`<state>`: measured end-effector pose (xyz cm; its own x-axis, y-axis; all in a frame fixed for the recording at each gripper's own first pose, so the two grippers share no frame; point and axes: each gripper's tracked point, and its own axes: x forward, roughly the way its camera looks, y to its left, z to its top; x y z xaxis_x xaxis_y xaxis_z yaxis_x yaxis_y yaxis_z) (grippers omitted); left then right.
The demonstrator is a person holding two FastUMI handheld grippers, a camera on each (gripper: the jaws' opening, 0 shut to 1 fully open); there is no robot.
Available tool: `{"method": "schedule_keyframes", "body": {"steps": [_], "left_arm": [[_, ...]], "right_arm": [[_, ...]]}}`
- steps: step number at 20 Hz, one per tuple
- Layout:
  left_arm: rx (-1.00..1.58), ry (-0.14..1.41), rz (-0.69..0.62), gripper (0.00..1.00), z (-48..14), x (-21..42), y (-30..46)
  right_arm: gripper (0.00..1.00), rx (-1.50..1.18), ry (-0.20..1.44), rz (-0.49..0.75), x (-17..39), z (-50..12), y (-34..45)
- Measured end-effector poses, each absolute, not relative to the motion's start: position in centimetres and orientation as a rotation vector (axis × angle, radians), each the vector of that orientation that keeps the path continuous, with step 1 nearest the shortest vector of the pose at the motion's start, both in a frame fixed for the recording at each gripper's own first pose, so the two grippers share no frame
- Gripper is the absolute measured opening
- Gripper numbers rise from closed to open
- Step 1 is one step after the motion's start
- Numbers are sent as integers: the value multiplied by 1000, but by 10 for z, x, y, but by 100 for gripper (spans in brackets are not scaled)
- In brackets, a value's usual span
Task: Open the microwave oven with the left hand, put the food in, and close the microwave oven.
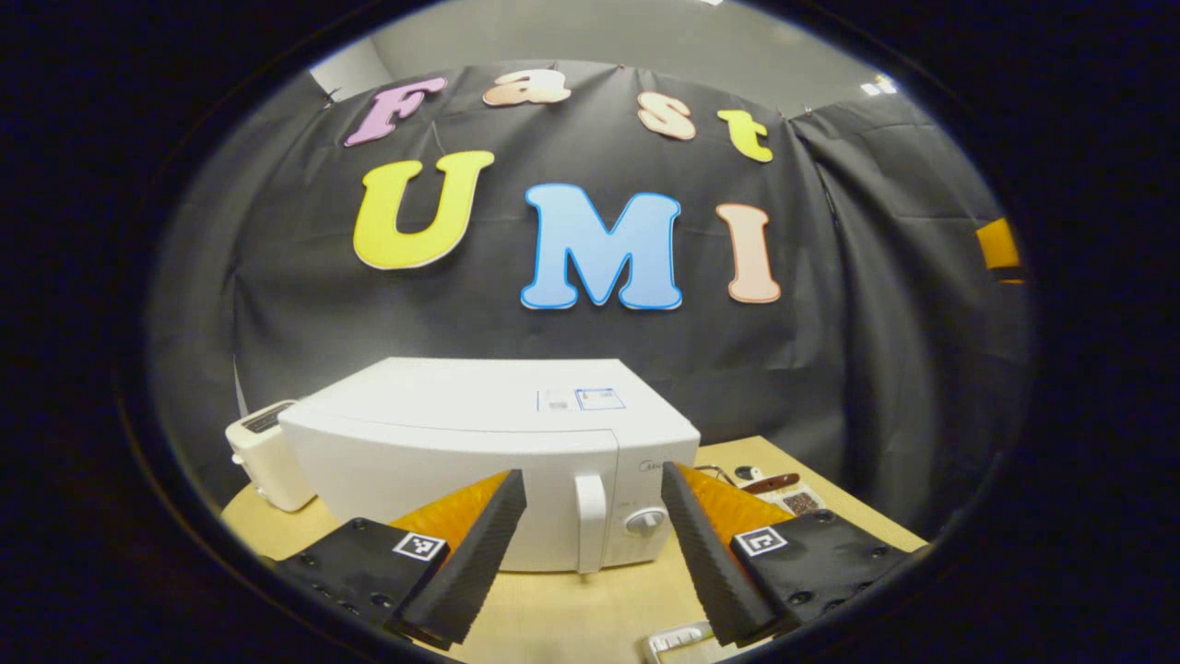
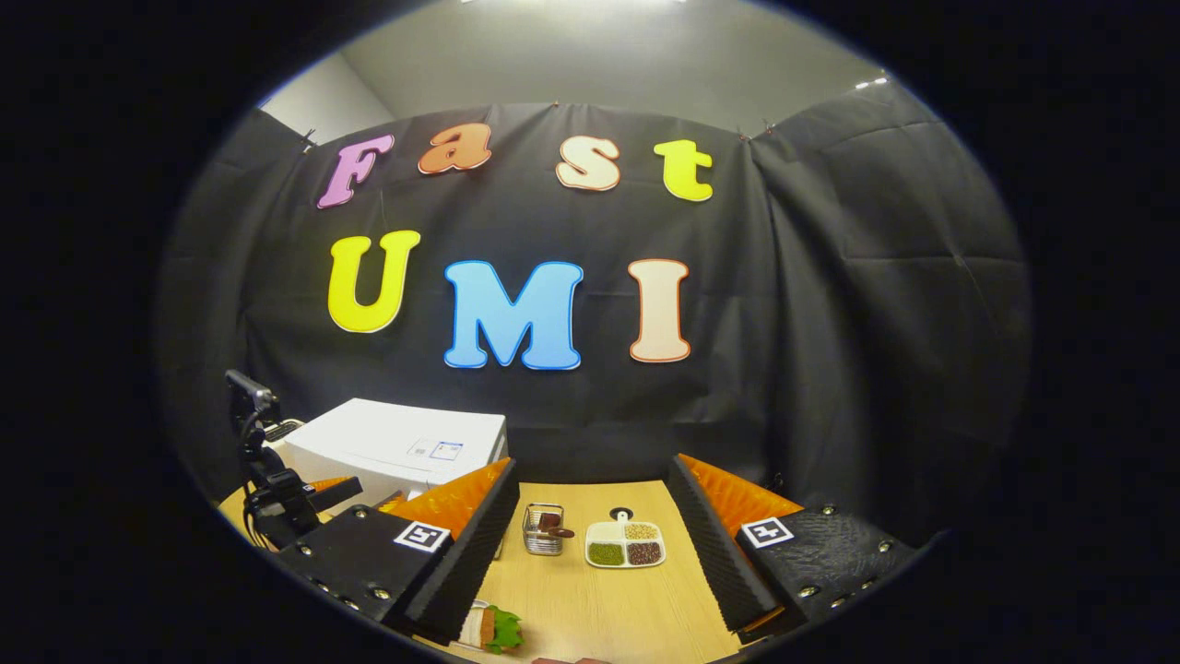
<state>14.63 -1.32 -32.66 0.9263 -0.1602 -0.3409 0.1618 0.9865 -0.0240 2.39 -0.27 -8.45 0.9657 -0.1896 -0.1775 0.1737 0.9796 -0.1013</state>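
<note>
Microwave [image 1: 479, 443] sits door shut at the table's [image 1: 572, 613] left rear. I hold left gripper [image 1: 590, 563] spread before its handle [image 1: 590, 521], right gripper [image 2: 590, 553] spread, food [image 2: 493, 629] at front edge.

Microwave oven [image 1: 461, 443] on the table [image 1: 572, 609], toward its left edge, door shut; toaster [image 1: 263, 452] just beside its left. Divided plate [image 2: 625, 544] and wire basket [image 2: 544, 528] mid-table, side by side. Food [image 2: 493, 629] near the front edge.
</note>
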Motion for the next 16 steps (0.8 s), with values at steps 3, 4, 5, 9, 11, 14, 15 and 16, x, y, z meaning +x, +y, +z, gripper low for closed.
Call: {"method": "schedule_keyframes", "body": {"steps": [3, 4, 5, 9, 11, 14, 15, 16], "left_arm": [[0, 427, -158, 98, -369, 161, -15], [-10, 453, -157, 98, -382, 166, -16], [-20, 483, -156, 98, -394, 170, -17], [-48, 546, -134, 72, -415, 177, -13], [-53, 557, -149, 49, -418, 178, -22], [17, 564, -154, 28, -417, 178, -20], [16, 568, -159, 28, -415, 177, -21], [20, 578, -170, 23, -417, 175, -21]], "right_arm": [[99, -87, 220, -204, 27, -95, -13], [99, -90, 228, -208, 28, -97, -16], [99, -92, 232, -213, 29, -96, -18], [99, -97, 239, -224, 31, -99, -24], [99, -97, 245, -225, 31, -101, -25], [99, -90, 253, -220, 32, -104, -25], [99, -87, 255, -217, 32, -104, -24], [99, -85, 254, -214, 32, -105, -24]]}}
